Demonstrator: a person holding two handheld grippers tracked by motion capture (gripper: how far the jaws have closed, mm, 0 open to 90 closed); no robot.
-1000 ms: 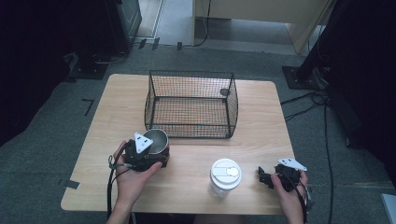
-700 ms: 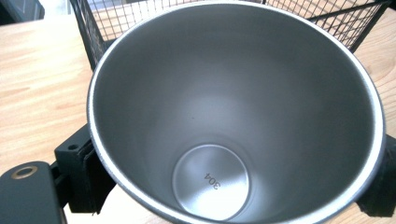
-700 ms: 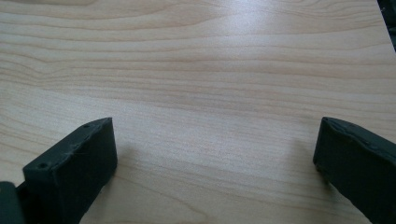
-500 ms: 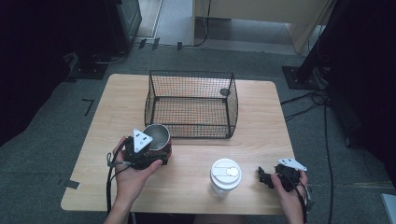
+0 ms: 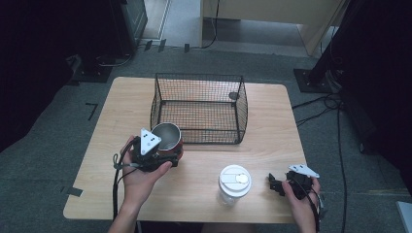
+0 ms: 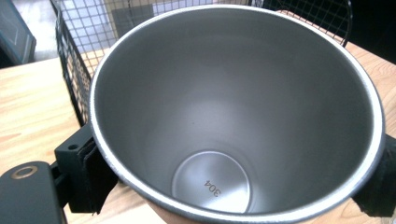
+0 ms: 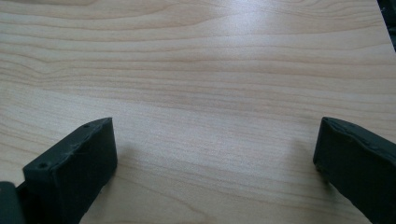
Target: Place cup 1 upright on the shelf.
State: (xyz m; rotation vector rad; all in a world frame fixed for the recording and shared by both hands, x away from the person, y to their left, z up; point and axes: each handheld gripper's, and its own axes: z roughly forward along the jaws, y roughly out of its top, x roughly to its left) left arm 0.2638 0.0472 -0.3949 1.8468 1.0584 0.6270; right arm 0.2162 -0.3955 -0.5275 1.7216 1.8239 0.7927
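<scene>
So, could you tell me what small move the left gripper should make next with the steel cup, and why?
Probably lift the round, empty stainless-steel cup a little higher and carry it forward over the near rim of the black wire basket. The left gripper is clamped on the cup's sides, the cup sits just outside the basket's front left corner, and the basket's open top is unobstructed.

High view looks down; 2 close views share its table [image 5: 121, 97].

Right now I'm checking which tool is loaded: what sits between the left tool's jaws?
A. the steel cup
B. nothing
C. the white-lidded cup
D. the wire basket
A: in the left gripper view the jaws of the left tool press both sides of the steel cup, which is open and empty, just in front of the wire basket.
</scene>
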